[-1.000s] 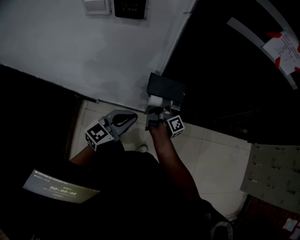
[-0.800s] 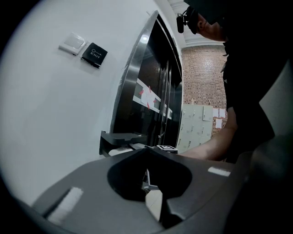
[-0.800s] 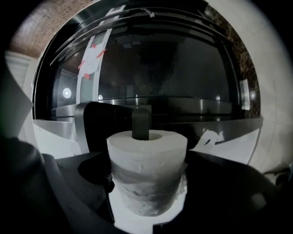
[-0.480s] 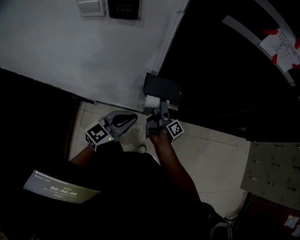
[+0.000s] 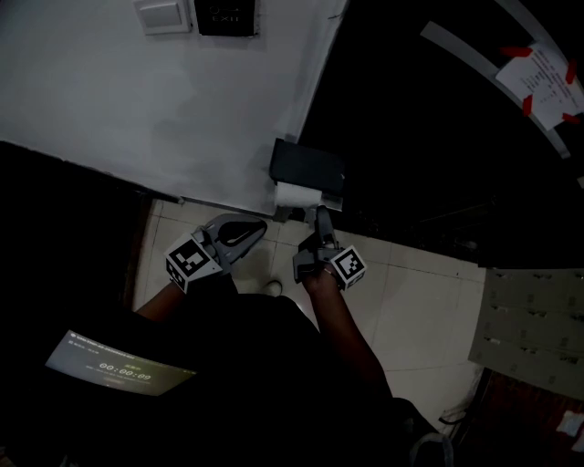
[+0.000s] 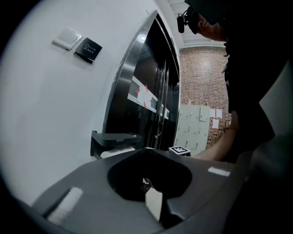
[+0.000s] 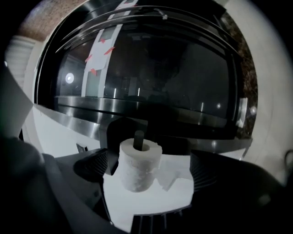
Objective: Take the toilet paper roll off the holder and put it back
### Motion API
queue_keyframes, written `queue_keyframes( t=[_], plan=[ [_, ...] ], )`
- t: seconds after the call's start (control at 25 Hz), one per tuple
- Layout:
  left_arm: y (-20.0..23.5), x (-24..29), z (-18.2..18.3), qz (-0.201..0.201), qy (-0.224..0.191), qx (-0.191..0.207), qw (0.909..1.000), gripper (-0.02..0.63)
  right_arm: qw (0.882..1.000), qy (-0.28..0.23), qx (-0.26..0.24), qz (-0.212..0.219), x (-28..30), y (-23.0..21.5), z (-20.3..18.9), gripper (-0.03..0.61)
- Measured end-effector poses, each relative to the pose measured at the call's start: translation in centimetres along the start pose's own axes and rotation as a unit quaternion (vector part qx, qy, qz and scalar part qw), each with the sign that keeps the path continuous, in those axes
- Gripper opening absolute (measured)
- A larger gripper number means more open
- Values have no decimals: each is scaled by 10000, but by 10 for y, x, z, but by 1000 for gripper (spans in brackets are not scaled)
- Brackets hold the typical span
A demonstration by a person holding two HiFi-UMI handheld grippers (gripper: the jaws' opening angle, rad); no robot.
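The white toilet paper roll sits on the dark spindle of the black holder, fixed low on the wall by the door frame. My right gripper is open wide, with one jaw on each side of the roll and clear of it. In the head view the right gripper hangs just below the roll and the holder. My left gripper waits to the left, shut and empty. In the left gripper view its tips meet below the holder.
A white wall carries a switch plate and a black panel. A dark glass door with taped notices stands at the right. Pale floor tiles, grey lockers and a lit timer screen lie below.
My right gripper has let go of the roll and drawn back from under the holder toward the person. The roll stays on the spindle. The left gripper has not moved.
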State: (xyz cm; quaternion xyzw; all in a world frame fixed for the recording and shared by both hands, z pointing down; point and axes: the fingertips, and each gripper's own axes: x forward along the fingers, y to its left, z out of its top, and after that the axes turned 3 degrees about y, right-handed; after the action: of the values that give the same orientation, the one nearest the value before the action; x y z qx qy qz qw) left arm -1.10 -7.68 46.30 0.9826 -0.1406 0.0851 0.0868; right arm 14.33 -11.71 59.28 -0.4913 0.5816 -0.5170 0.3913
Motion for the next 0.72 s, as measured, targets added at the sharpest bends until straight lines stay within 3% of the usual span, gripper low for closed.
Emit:
queue_keyframes(
  t=[0.16, 0.28, 0.36, 0.4, 0.56, 0.64, 0.72],
  plan=[
    [2, 3, 2, -24, -10, 40, 10000, 5, 9952, 147, -940, -247, -11, 12, 14, 551],
    [4, 3, 6, -27, -26, 80, 10000, 5, 9747, 403, -2186, 232, 0, 45, 16, 551],
    [4, 3, 8, -38, -39, 91, 9999, 5, 9458, 533, -3199, 153, 0, 59, 18, 551],
    [5, 3, 8, -44, -40, 106, 9999, 5, 9253, 606, -3741, 149, 0, 69, 18, 551],
    [8, 4, 10, -13, -40, 163, 9999, 5, 8299, 829, -5499, 441, -4, 106, 12, 551],
    [9, 6, 12, 4, -70, 171, 9998, 5, 8034, 864, -5848, 709, -9, 120, 8, 551],
    [8, 7, 14, -1, -87, 185, 9998, 5, 7891, 900, -5993, 1006, -15, 137, 0, 548]
  ],
)
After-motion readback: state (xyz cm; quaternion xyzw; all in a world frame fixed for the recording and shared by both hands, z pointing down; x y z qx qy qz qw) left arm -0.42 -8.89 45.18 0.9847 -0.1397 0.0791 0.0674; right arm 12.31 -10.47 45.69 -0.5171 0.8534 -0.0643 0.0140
